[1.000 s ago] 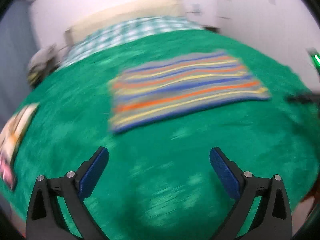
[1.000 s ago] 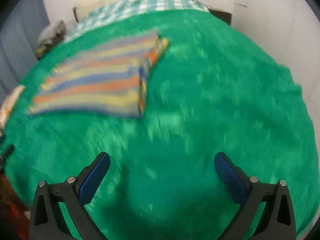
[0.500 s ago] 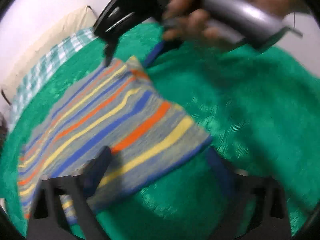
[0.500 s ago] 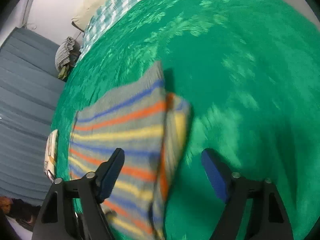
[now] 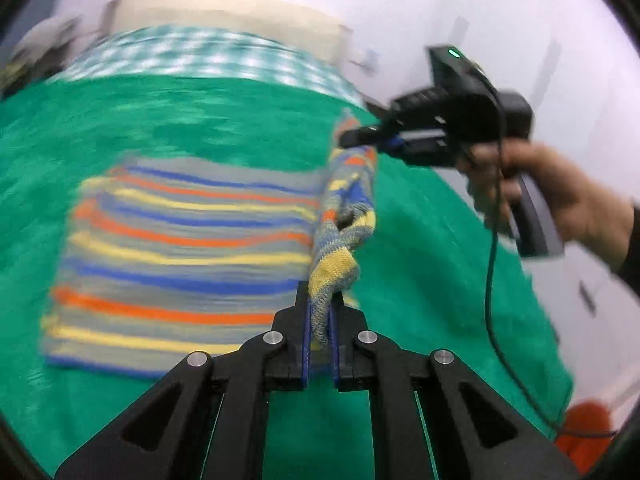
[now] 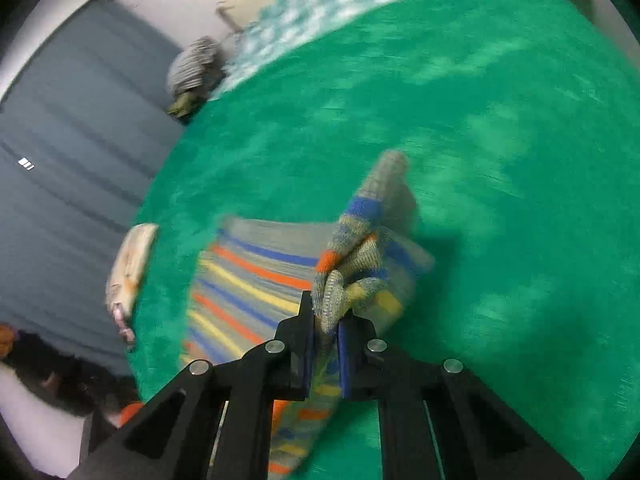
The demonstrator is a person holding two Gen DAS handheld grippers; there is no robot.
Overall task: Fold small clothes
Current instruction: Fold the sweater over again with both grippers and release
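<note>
Although both grippers have hold of the striped cloth (image 5: 180, 240), the fold itself looks barely begun: most of the garment lies flat on the green blanket (image 5: 200, 120), and only its right-hand edge is raised into a bunched ridge. Carrying that edge across, laying it down and smoothing the result appear to be what is left.

Nearest in the left wrist view, the left gripper (image 5: 320, 332) has its jaws closing to a narrow slit with a yellow-and-grey corner of the cloth pinched between the blue pads, the knit bulging out just above them. From there the lifted edge runs away as a rumpled rope to the far corner, where the right gripper (image 5: 360, 138), held in the person's hand (image 5: 560, 196), is nipped onto it.

In the right wrist view its jaws are likewise closing tight on a wad of knit, with the flat stripes spreading out to the left. Beyond lie a checked sheet (image 5: 208, 54) and a pale pillow (image 5: 224, 14).
</note>
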